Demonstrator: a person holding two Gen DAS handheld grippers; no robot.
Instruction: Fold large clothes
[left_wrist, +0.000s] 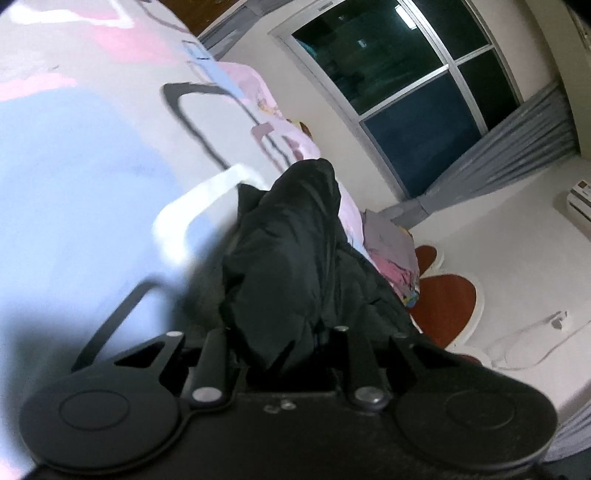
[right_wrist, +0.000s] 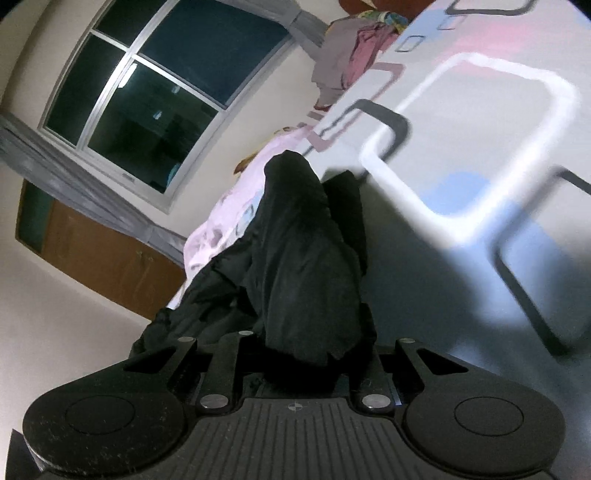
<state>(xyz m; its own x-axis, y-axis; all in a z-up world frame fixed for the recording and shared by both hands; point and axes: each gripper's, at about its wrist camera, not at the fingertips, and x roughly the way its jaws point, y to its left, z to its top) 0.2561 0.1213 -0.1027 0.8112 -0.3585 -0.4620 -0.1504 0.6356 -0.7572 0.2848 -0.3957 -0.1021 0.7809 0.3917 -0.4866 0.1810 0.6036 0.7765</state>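
Observation:
A large black garment hangs bunched straight in front of my left gripper, which is shut on it; the fabric hides the fingertips. The same black garment covers my right gripper, which is also shut on it, fingertips hidden. Both grippers hold the garment lifted above the bed sheet, a white sheet with pink, blue and grey rounded squares. The sheet also shows in the right wrist view.
A pink quilt lies at the bed's far end, and a pile of folded clothes sits by the red headboard. A dark window with grey curtains and a wooden cabinet stand behind.

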